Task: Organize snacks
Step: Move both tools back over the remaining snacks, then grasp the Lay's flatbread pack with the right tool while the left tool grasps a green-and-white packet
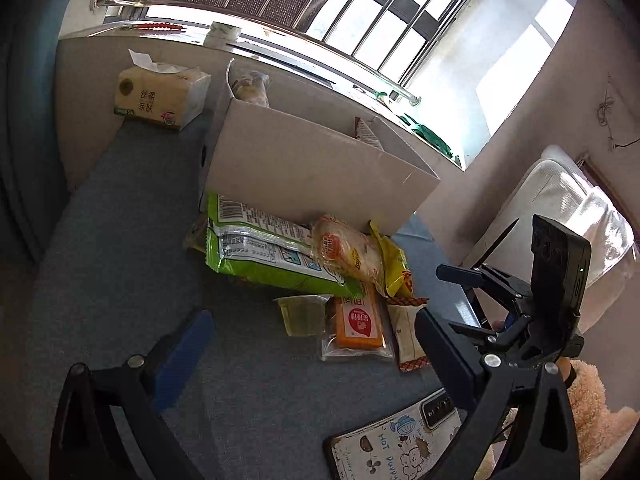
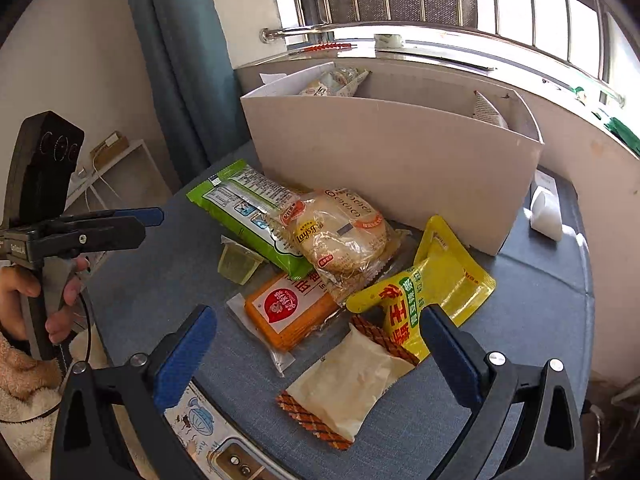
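Right wrist view: between the open right gripper (image 2: 316, 356), at six o'clock, a light, soft cream packet (image 2: 344, 388) is seen, best pinched mid-body; the left gripper (image 1: 312, 354) is likewise open and empty.

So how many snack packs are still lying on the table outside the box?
6 visible: green pack, clear rice-cracker bag on top of it, jelly cup, orange pack, yellow pouch, cream packet nearest. More may hide underneath.
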